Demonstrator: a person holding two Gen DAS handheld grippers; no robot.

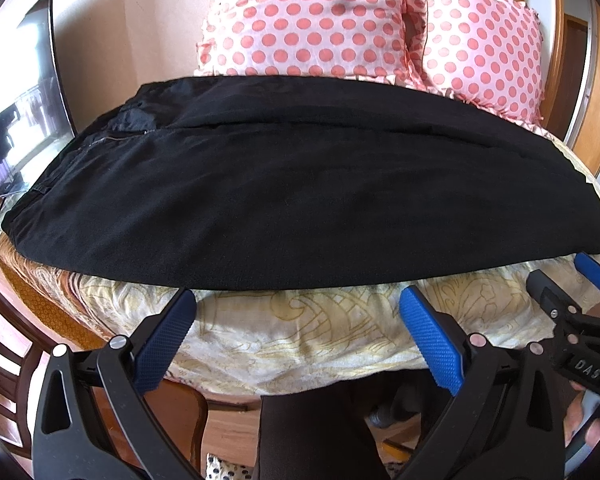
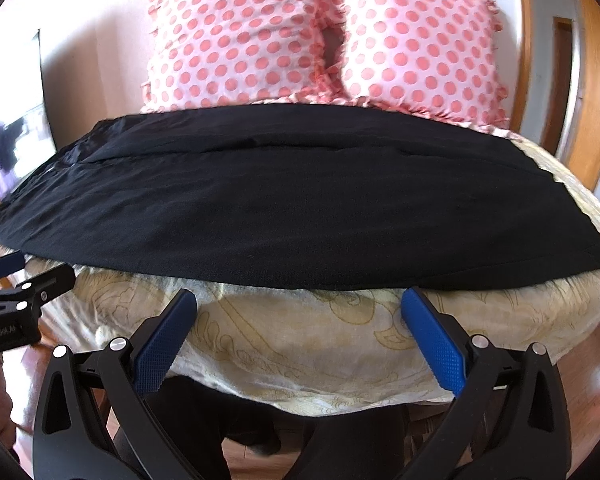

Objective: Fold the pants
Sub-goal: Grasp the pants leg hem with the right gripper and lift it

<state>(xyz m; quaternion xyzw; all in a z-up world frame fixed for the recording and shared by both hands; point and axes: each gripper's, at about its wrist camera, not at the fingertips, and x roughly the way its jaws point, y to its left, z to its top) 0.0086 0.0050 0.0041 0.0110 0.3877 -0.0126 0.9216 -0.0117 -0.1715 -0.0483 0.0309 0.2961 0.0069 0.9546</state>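
Left wrist view: the black pants [image 1: 292, 184] lie flat across the bed [image 1: 300, 332], legs side by side, reaching its near edge. The left gripper [image 1: 298, 312] hangs spread wide and empty just short of the hem side, likely lined up to pinch.

Right wrist view: the right gripper [image 2: 300, 312] is likewise parted, holding nothing, near the same edge of the pants [image 2: 284, 208].

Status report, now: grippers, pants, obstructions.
Left gripper open, empty; right gripper open, empty. Pants spread flat on cloth, near edge just ahead. Pillows beyond pants; near edge unobstructed.
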